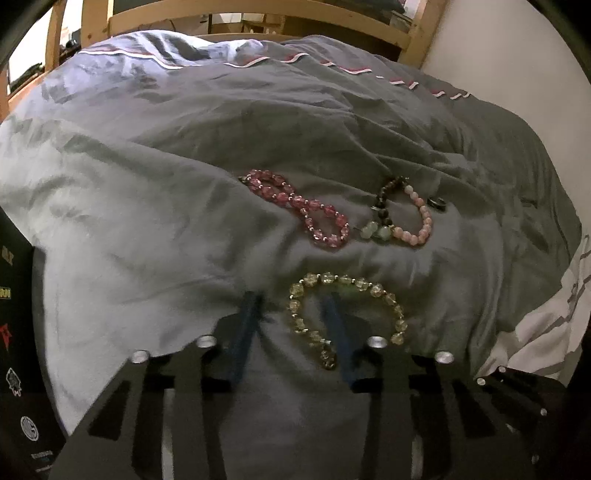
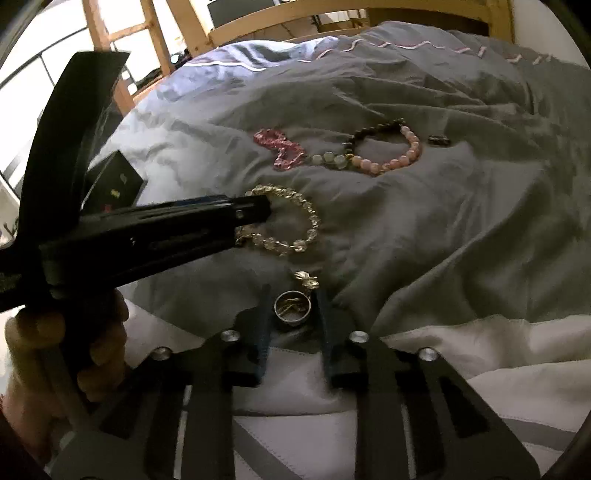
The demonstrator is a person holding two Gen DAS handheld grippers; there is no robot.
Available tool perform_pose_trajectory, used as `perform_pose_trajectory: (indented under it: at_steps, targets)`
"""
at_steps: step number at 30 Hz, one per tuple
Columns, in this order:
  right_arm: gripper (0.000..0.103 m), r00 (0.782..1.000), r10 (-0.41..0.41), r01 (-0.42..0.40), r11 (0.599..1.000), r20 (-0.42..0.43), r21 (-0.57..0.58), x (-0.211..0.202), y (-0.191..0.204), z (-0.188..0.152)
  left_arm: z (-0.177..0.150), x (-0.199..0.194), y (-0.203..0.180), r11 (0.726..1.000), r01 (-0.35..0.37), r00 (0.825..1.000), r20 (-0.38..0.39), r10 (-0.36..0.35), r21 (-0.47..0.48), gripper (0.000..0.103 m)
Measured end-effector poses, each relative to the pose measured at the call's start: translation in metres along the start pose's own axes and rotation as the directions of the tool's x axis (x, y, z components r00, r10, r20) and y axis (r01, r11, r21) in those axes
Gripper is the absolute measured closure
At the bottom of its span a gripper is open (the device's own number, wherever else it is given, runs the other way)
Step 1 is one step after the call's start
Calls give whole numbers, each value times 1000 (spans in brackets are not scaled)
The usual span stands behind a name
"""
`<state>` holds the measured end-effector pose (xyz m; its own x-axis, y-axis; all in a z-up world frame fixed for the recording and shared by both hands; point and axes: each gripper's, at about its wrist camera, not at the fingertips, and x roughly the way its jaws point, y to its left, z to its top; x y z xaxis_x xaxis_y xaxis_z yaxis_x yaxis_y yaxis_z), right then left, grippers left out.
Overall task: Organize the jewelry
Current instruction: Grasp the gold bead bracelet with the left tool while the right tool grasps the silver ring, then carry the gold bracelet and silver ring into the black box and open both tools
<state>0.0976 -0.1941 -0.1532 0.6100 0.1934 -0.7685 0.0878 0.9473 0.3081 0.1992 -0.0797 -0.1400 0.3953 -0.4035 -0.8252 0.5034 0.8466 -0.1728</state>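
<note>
A yellow-clear bead bracelet (image 1: 384,292) lies on the grey duvet (image 1: 184,147). My left gripper (image 1: 291,299) stands over it, open: one finger is inside the loop, the other outside, and the near strand lies between them untouched. In the right wrist view the left gripper (image 2: 263,214) comes in from the left onto that bracelet (image 2: 311,218). My right gripper (image 2: 293,291) is shut on a small round silver tin (image 2: 293,309) with gold pieces inside. A gold flower charm (image 2: 307,279) lies just beyond the tin.
Farther back lie a pink crystal bracelet (image 1: 295,206), a bracelet of pink, green and dark beads (image 1: 410,221) and a dark ring (image 1: 437,205). A black box (image 2: 114,181) sits at the left. White sheet (image 2: 480,350) shows at the near edge, and a wooden bed frame (image 1: 258,22) stands behind.
</note>
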Motion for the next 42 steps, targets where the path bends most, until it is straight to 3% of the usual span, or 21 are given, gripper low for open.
perform_pose_trajectory:
  at_steps: [2, 5, 18, 42]
  targets:
    - [83, 1000, -2, 2, 1000, 11, -2, -2, 1, 0, 0, -1, 2, 1000, 0, 1000, 1, 0, -9, 85]
    - [83, 999, -4, 4, 1000, 39, 5, -7, 1, -1, -1, -3, 5, 1000, 15, 1000, 7, -15, -23, 94]
    - [83, 986, -4, -3, 999, 168, 40, -33, -3, 2, 4, -31, -2, 1000, 28, 997, 71, -28, 2, 95]
    - [83, 973, 12, -19, 999, 231, 27, -57, 3, 1, 3, -85, 1, 1000, 2, 991, 137, -2, -3, 95]
